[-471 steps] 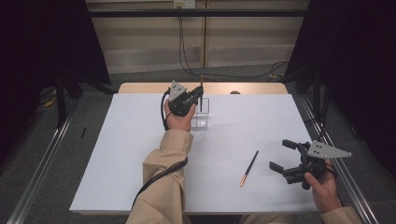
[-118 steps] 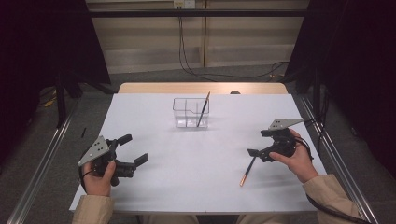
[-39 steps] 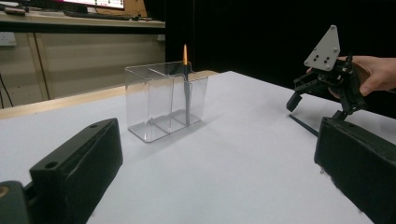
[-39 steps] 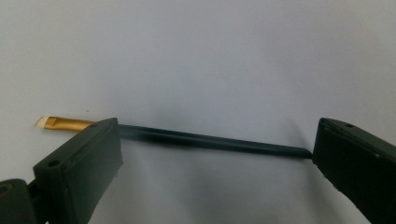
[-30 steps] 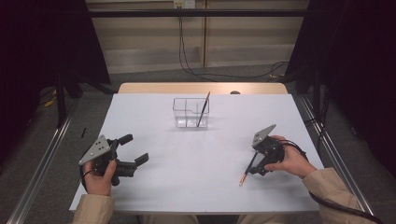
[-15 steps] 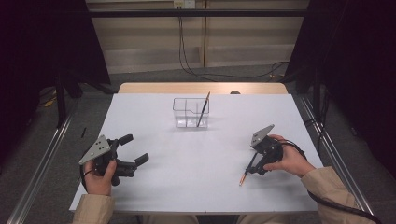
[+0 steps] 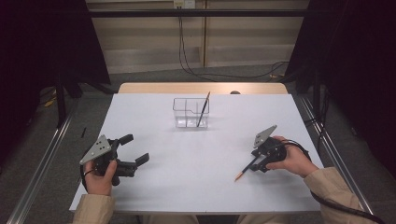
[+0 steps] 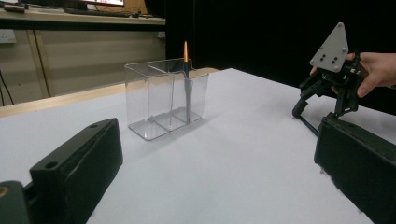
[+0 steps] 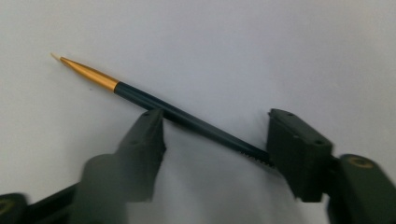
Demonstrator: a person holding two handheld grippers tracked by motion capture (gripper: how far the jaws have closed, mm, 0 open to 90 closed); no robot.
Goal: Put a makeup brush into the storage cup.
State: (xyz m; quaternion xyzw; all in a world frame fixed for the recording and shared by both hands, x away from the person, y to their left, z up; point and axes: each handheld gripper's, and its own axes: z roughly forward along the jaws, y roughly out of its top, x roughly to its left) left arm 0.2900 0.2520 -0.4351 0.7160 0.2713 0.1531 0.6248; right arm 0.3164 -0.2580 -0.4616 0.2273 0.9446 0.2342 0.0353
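A dark pen with a gold tip [image 7: 246, 169] lies on the white table sheet [image 7: 196, 154] at the front right. My right gripper [image 7: 256, 164] is down over it. In the right gripper view the pen [image 9: 187, 119] runs slantwise between the two jaws of the right gripper [image 9: 215, 140], which have just been closing; one is blurred and the pads do not clamp it. A second pen [image 7: 202, 110] stands tilted in a clear divided container [image 7: 190, 112] at the back centre. My left gripper [image 7: 136, 149] rests at the front left, open and empty [image 8: 219, 158].
The left gripper view has the clear container [image 8: 163, 98] with its pen [image 8: 186, 79] ahead and the right gripper [image 8: 322, 93] off to the right. Metal rails run along both sides of the table. A cable trails from the right hand.
The left hand has come back from the container to the front left. The right gripper has dropped onto the pen. Over the last second neither hand has shifted.
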